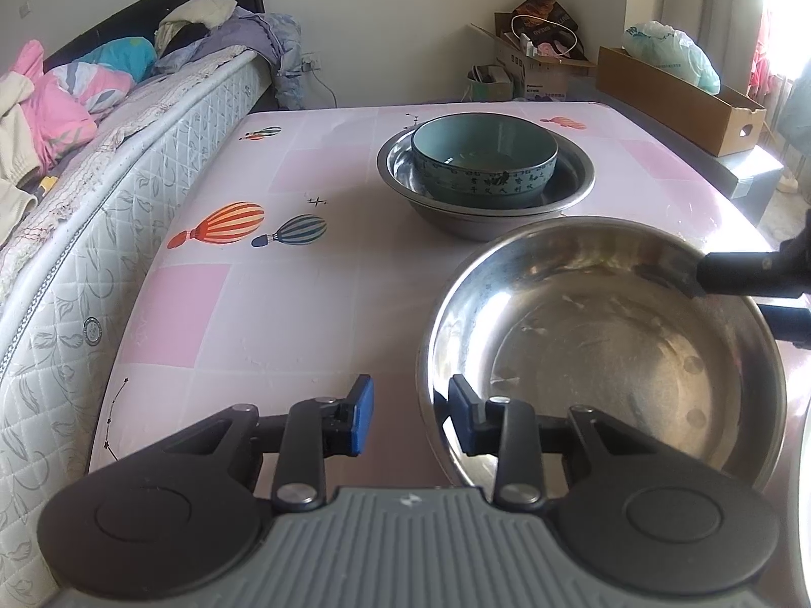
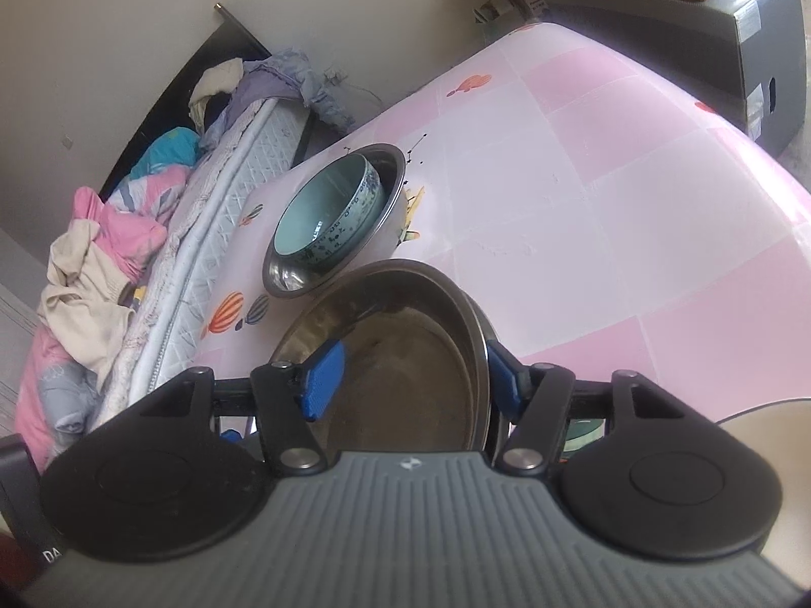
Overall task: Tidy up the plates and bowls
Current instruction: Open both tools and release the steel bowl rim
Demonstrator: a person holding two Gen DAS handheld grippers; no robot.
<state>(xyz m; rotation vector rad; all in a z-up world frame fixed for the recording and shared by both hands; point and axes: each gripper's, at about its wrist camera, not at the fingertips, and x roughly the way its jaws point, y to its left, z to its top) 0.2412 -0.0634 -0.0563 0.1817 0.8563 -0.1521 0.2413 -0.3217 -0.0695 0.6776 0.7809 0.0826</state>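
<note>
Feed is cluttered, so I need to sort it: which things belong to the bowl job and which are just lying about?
Job:
near steel bowl
far steel bowl
teal bowl inside the far steel one
left tool
right tool

Lying about:
bedding
cardboard boxes
plastic bag

Letters "DA" on a black part (image 2: 30,532), lower left corner.

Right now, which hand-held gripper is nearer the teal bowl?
Right, narrowly. The right hand-held gripper straddles the empty steel basin's far rim, toward the teal bowl; the left hand-held gripper straddles its near rim.
</note>
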